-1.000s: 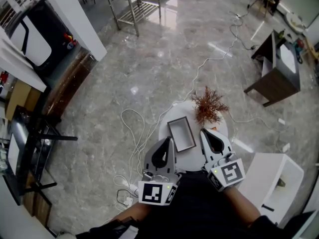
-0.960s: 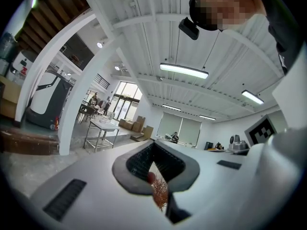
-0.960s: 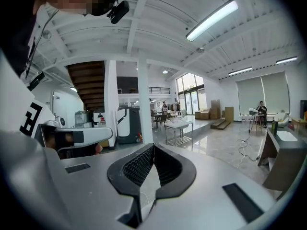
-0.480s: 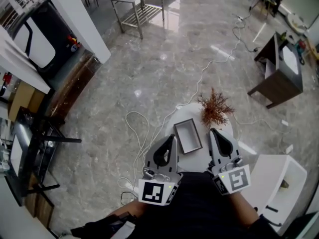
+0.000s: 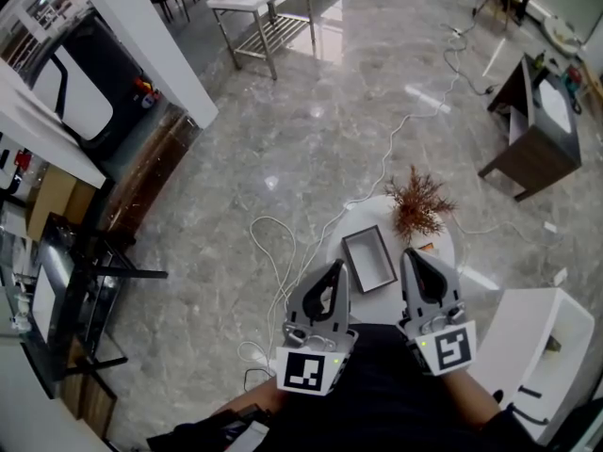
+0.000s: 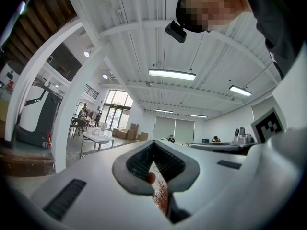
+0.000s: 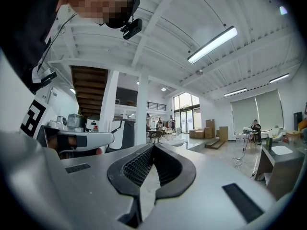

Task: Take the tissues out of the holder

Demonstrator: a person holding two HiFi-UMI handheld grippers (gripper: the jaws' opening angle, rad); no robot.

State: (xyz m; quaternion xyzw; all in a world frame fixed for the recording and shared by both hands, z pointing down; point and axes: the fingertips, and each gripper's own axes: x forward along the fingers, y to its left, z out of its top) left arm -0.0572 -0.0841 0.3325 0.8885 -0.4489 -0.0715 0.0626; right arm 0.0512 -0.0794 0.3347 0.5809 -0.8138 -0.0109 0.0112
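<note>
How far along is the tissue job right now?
Nothing looks done: no loose tissues show on the round table. In hand, nothing: left gripper and right gripper are shut, empty, short of the holder. Left: pulling tissues out, though the holder's pale inside is too small to read.

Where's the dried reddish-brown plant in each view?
Head view: dried reddish-brown plant right of centre.
Left gripper view: plant low centre, seen between the jaws.
Right gripper view: not in it.
Shared landmark: white square pillar.
</note>
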